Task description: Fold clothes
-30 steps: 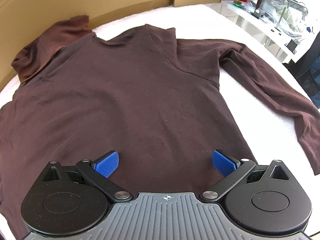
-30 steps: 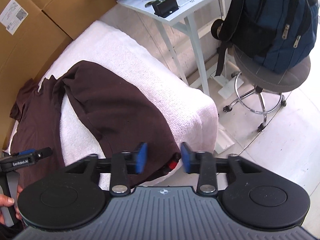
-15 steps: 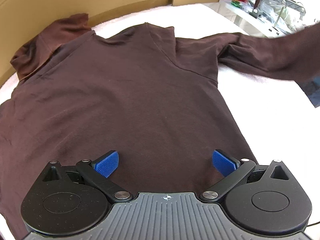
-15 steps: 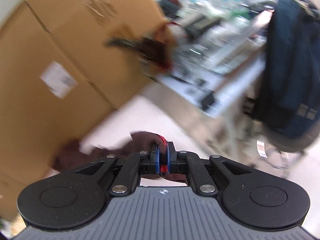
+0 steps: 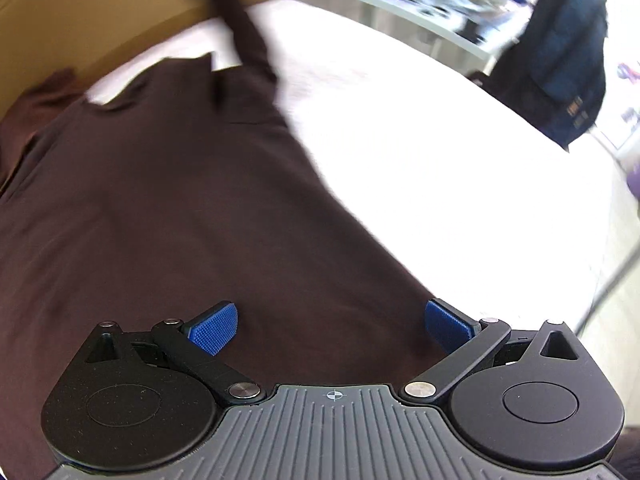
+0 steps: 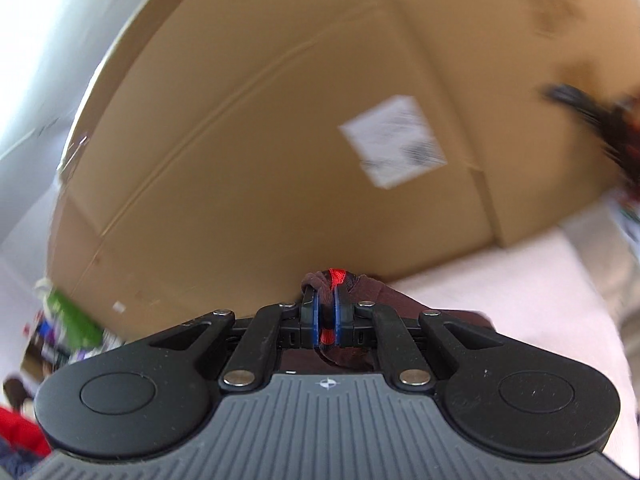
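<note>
- right claw (image 6: 325,316) is clamped tight on the sleeve (image 6: 352,292) cuff, cardboard box (image 6: 280,140) ahead at 12
- left claw (image 5: 332,326) spread wide, nothing in it, hovering over the shirt (image 5: 180,208)
- shirt's flat on the white bed (image 5: 460,168), sleeve lifted toward 11

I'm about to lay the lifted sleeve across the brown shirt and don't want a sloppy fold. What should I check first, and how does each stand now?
1. Right tongs shut on the sleeve cuff: ok; brown fabric with red stitching sits between the pads.
2. Sleeve lifted clear of the white towel: ok, though blurred.
3. Shirt body lying flat: ok where visible.
4. Left tongs open over the hem, holding nothing: ok.
5. Far sleeve by the cardboard box tidy: cannot tell.
</note>
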A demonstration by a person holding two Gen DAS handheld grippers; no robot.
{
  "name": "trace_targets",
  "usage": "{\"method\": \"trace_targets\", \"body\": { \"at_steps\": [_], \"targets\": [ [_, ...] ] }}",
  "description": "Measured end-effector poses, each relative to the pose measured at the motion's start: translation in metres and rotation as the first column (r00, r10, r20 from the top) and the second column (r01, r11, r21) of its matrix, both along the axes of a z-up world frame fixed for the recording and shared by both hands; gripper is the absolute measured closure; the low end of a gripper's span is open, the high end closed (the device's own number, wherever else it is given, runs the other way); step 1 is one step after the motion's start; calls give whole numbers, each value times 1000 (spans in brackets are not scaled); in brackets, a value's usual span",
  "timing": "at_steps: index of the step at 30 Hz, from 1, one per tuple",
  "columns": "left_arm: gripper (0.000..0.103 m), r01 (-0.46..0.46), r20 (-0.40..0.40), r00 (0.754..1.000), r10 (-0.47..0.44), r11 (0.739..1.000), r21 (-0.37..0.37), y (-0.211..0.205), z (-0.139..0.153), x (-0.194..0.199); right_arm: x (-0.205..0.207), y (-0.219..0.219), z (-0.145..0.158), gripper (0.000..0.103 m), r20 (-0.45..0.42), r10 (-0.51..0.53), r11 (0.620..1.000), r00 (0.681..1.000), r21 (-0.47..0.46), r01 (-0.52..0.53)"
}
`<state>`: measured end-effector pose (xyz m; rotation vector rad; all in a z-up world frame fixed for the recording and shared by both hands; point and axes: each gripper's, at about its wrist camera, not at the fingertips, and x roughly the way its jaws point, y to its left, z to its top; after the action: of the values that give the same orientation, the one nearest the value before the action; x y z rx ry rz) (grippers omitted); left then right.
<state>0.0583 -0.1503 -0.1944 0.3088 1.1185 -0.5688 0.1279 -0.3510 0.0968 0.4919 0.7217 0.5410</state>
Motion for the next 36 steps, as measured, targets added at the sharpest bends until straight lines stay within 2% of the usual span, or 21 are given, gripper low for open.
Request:
{"method": "trace_targets", "body": {
  "at_steps": [4, 7, 12, 17, 18, 19, 20, 21, 22, 25, 27, 29, 32, 34, 36],
  "targets": [
    [0, 32, 10, 999, -32, 999, -6, -8, 1, -5, 28, 54, 5, 95, 1, 140, 990, 990, -3, -140],
    [0, 22, 12, 1000, -22, 999, -28, -5, 5, -6, 44, 100, -7, 95, -32, 249, 968, 968, -23, -250],
    [0, -39, 8, 999, 39, 998, -42, 17, 8, -4, 69, 169, -50, 95, -157, 396, 912, 905, -52, -408],
    [0, -112, -14, 994, 111, 993, -40, 41, 8, -2, 85, 226, -98, 92, -261, 463, 854, 847, -124, -505],
    [0, -125, -20, 992, 124, 991, -38, 45, 7, -2, 88, 236, -108, 91, -284, 484, 836, 828, -129, -533],
    [0, -134, -24, 991, 133, 990, -37, 49, 6, -2, 90, 244, -119, 81, -313, 517, 811, 797, -121, -573],
    [0, -143, -27, 989, 142, 989, -36, 53, 5, -2, 92, 251, -130, 56, -338, 540, 790, 771, -111, -602],
    [0, -148, -27, 989, 147, 988, -35, 55, 6, -3, 95, 256, -139, 44, -357, 549, 779, 755, -110, -618],
    [0, -152, -26, 988, 151, 988, -36, 57, 7, -3, 95, 259, -145, 39, -367, 550, 772, 750, -120, -624],
    [0, -161, -26, 987, 160, 986, -40, 59, 8, -4, 94, 253, -143, 42, -350, 521, 778, 779, -180, -602],
    [0, -166, -23, 986, 165, 985, -42, 62, 10, -5, 92, 227, -135, 47, -300, 484, 814, 822, -190, -548],
    [0, -179, -21, 984, 178, 983, -47, 67, 13, -4, 88, 194, -125, 48, -243, 408, 850, 880, -253, -463],
    [0, -220, -23, 975, 219, 974, -55, 77, 14, 3, 78, 138, -117, 48, -172, 266, 884, 949, -350, -311],
    [0, -253, -27, 967, 252, 965, -61, 81, 14, 10, 70, 97, -119, 47, -151, 153, 895, 977, -398, -201],
    [0, -285, -27, 958, 284, 956, -65, 88, 15, 17, 64, 55, -132, 47, -187, 41, 920, 982, -375, -109]
  ]
}}
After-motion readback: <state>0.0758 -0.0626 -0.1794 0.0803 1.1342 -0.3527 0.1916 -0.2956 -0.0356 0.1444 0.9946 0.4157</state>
